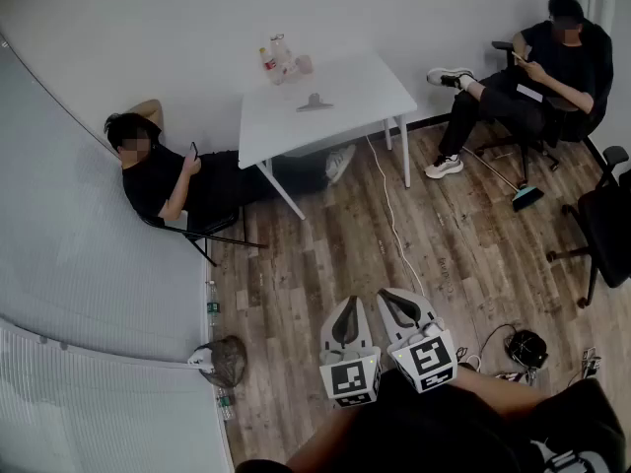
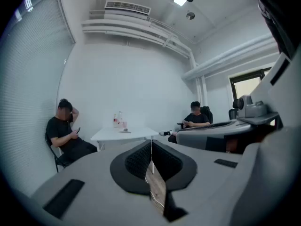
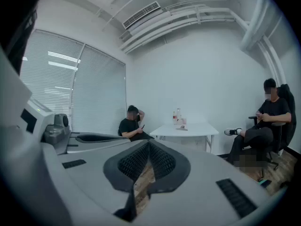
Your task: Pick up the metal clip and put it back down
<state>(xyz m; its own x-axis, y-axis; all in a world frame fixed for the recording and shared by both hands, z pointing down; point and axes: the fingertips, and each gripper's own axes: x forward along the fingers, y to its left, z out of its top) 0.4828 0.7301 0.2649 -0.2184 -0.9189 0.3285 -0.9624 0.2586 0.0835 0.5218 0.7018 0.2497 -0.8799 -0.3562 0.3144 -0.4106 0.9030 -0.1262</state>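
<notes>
Metal clip point(image 1: 315, 102) on table point(image 1: 367, 79), well apart from left tool point(image 1: 347, 304), right tool point(image 1: 394, 296).

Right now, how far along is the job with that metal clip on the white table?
Nothing looks done yet: the metal clip lies on the white table, untouched. Nothing is in hand either: the left gripper and right gripper are held across the room from the table, fingers closed together with nothing between them. Left to do: walk over, grasp the clip, lift it and set it back down.
</notes>
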